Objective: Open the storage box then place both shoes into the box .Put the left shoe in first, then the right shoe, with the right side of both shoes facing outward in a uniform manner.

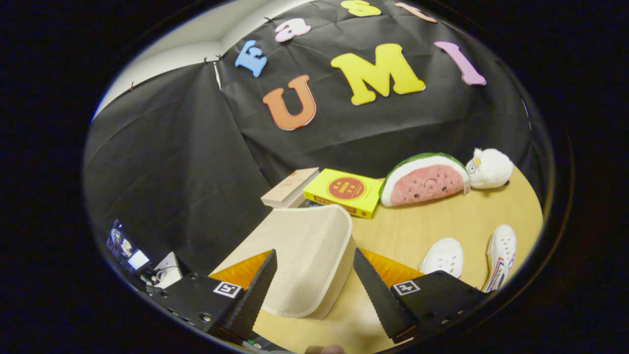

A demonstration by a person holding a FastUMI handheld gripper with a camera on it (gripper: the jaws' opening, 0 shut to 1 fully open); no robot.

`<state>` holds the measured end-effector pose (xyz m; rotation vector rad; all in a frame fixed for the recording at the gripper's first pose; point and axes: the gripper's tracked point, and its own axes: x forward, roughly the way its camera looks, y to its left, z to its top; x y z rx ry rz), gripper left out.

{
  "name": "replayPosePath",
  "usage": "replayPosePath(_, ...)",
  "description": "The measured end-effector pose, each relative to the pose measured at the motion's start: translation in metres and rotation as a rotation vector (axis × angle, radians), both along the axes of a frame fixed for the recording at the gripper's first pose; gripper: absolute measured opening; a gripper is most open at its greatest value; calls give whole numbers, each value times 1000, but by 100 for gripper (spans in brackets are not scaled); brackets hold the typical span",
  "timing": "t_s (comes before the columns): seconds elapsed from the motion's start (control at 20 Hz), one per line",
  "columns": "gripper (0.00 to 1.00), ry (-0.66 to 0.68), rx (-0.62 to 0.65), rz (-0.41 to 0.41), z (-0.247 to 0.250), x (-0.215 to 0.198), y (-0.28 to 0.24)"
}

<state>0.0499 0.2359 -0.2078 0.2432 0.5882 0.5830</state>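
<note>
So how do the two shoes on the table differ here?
The nearer shoe to the gripper points its toe toward the camera, showing plain white; the farther shoe lies more lengthwise and shows coloured stripes along its side. Both are white, rest on the wooden table, outside the box, whose beige lid sits between the open fingers.

Wall: you face black cloth [196, 162], creased, hanging behind the table.
Upper wall: a pale wall and ceiling corner [206, 39] shows above the cloth, far left.
Table: light wooden top [442, 221] runs right.
Light: even, soft indoor light.
</note>
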Motion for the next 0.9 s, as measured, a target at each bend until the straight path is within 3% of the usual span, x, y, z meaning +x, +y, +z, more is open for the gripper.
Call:
replayPosePath(0.3,96,184,29,7,-43,0,22)
replayPosePath(0.7,97,490,279,15,-60,8,49)
replayPosePath(0.9,97,567,342,35,-52,6,55)
